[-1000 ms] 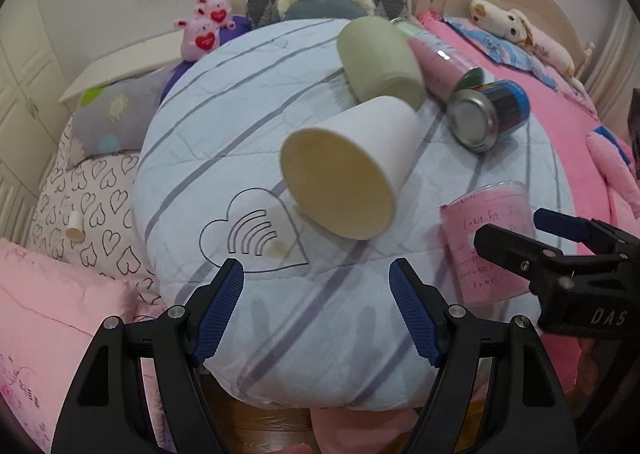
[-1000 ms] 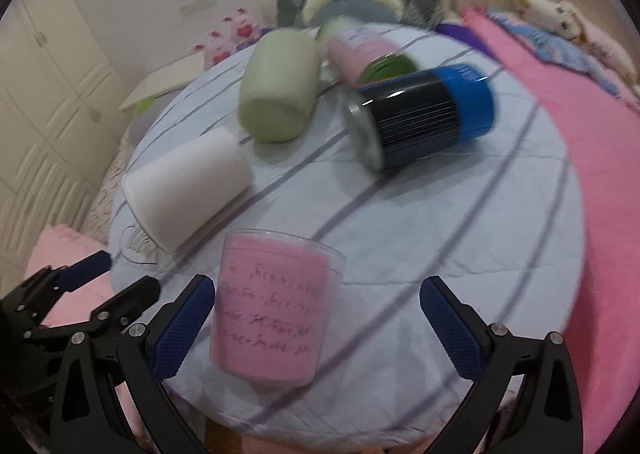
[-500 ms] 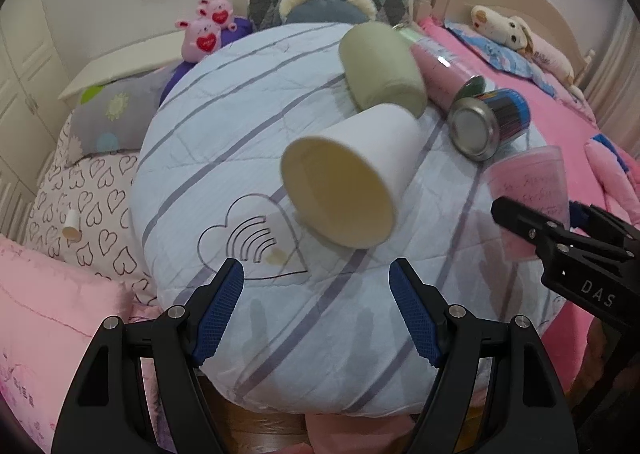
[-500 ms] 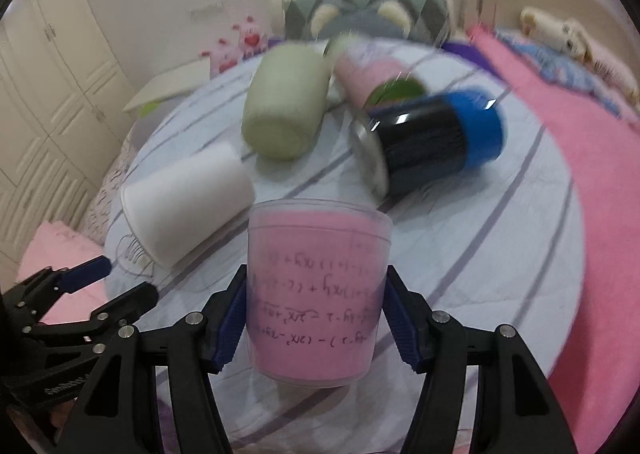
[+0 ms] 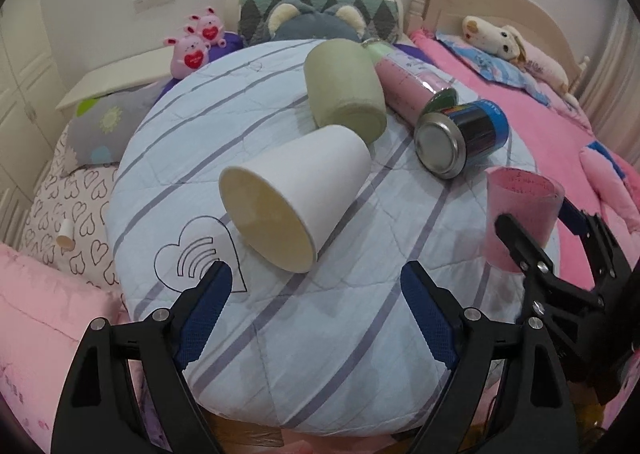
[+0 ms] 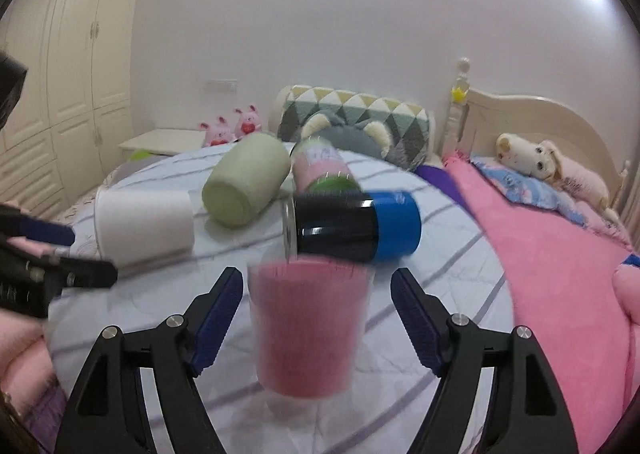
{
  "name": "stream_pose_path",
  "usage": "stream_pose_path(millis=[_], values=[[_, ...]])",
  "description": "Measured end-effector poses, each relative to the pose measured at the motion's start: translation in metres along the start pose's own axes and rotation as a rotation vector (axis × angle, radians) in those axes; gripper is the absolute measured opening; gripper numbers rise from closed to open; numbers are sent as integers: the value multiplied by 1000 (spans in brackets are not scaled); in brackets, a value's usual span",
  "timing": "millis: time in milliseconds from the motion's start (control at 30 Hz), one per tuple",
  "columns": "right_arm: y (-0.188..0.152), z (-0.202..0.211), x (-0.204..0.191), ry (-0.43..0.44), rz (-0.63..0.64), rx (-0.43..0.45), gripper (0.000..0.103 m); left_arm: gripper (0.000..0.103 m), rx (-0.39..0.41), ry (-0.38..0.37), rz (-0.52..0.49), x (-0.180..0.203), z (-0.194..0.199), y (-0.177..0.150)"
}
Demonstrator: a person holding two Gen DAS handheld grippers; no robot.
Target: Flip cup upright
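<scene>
A pink translucent cup (image 6: 306, 328) stands upright on the round striped table, blurred, between the open fingers of my right gripper (image 6: 316, 312); the pads do not touch it. The left wrist view shows it (image 5: 520, 214) at the table's right edge with the right gripper's fingers (image 5: 524, 250) around it. A white paper cup (image 5: 292, 194) lies on its side, mouth toward my left gripper (image 5: 316, 312), which is open and empty just in front of it. In the right wrist view the white cup (image 6: 144, 226) lies at the left.
A green cup (image 5: 344, 90), a pink bottle (image 5: 412, 84) and a black-and-blue can (image 5: 460, 138) lie on their sides behind. The table (image 5: 320, 354) stands among pink bedding and pillows. A bed with a headboard (image 6: 532, 122) is at the right.
My right gripper closed on the pink cup half a second ago, then opened. The cup now stands loose between the fingers. The right wrist view tilted up. My left gripper barely moved.
</scene>
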State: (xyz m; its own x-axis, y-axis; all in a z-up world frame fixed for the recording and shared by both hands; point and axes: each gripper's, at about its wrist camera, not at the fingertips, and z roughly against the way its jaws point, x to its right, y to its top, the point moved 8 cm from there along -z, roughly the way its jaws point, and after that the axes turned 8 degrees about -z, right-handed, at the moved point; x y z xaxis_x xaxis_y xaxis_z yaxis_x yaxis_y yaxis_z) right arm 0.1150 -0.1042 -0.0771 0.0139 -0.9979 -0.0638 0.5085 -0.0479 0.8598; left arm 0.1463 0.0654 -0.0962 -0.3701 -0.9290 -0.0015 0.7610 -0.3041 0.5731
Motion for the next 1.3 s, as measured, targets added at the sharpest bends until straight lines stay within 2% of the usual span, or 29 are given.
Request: stream_pose_path(millis=[133,300,500,733,933,1000,1300], values=[[-8,3,8,5,-2,-22,78,88,-10,11,14,3,-2,-2],[-7,19,9,48,-12,-3,78,88,-2,17,17,10,3,-4],[-16,22,11,-4,28,-53,83,89,6,23,6,17,9,-5],[-13,34,15,32,6,-73,83,89,19,35,3,30,16,-7],[-10,53,18,81,-11,-59,83,89,40,45,4,41,24,-9],[-8,60,21,81,-20,-43,83,94,63,51,0,47,26,-10],[-5,86,45,10,-83,26,83,97,130,48,-47,78,33,-22]])
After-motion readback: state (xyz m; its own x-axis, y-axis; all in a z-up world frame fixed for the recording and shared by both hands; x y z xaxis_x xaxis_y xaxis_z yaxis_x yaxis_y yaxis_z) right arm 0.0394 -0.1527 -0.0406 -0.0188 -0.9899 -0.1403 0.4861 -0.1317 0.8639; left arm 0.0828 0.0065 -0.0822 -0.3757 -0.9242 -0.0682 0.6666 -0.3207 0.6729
